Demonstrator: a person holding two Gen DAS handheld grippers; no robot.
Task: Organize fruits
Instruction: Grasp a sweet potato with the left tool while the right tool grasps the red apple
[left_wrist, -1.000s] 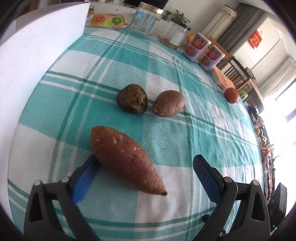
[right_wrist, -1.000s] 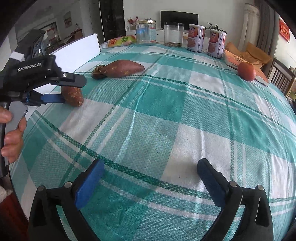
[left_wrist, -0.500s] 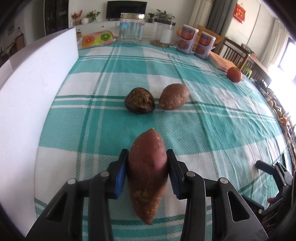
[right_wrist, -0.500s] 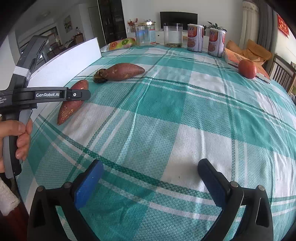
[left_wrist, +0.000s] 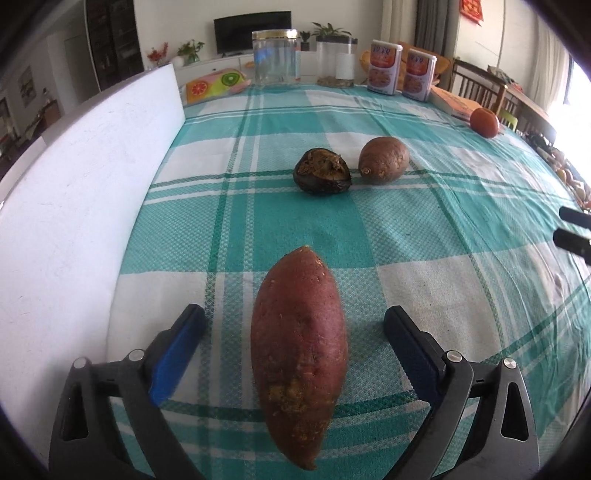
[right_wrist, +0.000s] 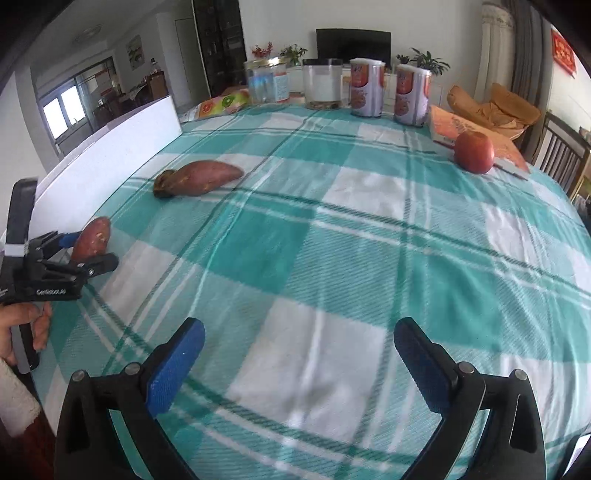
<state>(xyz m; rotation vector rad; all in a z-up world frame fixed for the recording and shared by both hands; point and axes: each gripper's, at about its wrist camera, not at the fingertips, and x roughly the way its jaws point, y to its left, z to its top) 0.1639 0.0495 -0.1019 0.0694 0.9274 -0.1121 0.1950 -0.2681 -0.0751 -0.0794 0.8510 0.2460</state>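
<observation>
Your left gripper (left_wrist: 295, 347) has its jaws opening, now about as wide as they go, blue pads (left_wrist: 177, 354) clear of the skin on both sides. The long sweet potato (left_wrist: 299, 354) lies between them on the checked tablecloth (left_wrist: 424, 236), not held. Half a second ago those pads were clamped on its flanks; a second ago it lay slantwise across the gripper's mouth. So you have squared it up and let go: judged from this, the straightening step looks done for this one.

Its long axis now runs straight along the gripper's line, one tapered tip toward the camera, the other toward the far pair. It sits near the white board (left_wrist: 74, 206) at the left edge of the table.

Further out: the dark withered fruit (left_wrist: 322, 170) and the round-looking sweet potato (left_wrist: 384, 159) lie side by side, just apart. From the right wrist view that second potato shows itself long too, its axis crosswise to the one you released. The red apple (right_wrist: 474, 151) stands alone, well apart near the far right edge.

Your right gripper (right_wrist: 295, 365) is spread wide over bare cloth, nothing between its pads. Its frame has shifted since a moment ago; the apple looks the likely next pick.
</observation>
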